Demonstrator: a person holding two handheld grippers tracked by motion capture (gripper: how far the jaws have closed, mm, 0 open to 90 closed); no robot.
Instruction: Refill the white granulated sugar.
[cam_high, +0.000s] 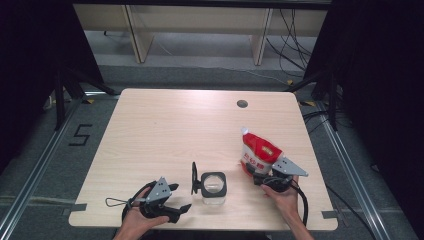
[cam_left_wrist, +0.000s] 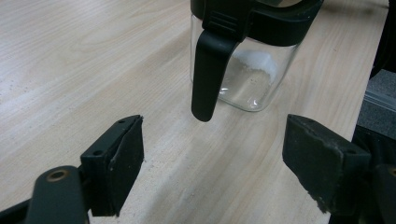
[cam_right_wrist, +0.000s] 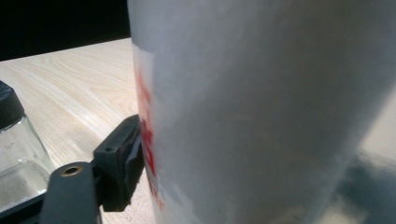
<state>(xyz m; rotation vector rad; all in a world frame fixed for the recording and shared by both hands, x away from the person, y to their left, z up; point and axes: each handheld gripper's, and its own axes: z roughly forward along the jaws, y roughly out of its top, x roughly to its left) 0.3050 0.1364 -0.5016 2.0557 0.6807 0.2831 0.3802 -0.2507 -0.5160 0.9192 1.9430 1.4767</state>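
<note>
Jar (cam_high: 213, 187): square clear glass, black rim and hinged lid open, lower centre of the high view; whitish residue inside.
Bag (cam_high: 259, 152): glossy red-and-white pouch, lower right.
Left gripper (cam_left_wrist: 212, 154): jaws spread, empty.
Right gripper (cam_high: 263, 176): clamped on the bag.
Table (cam_high: 165, 130): pale wood grain.

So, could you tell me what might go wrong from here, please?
1. The right claw grips the bag low down; its top is cut open, so tilting it fast could spill the contents onto the table.
2. The jar stands free, its lid hanging open at one side. The left claw is open and apart from it, so a nudge from the bag might shift or tip it.
</note>
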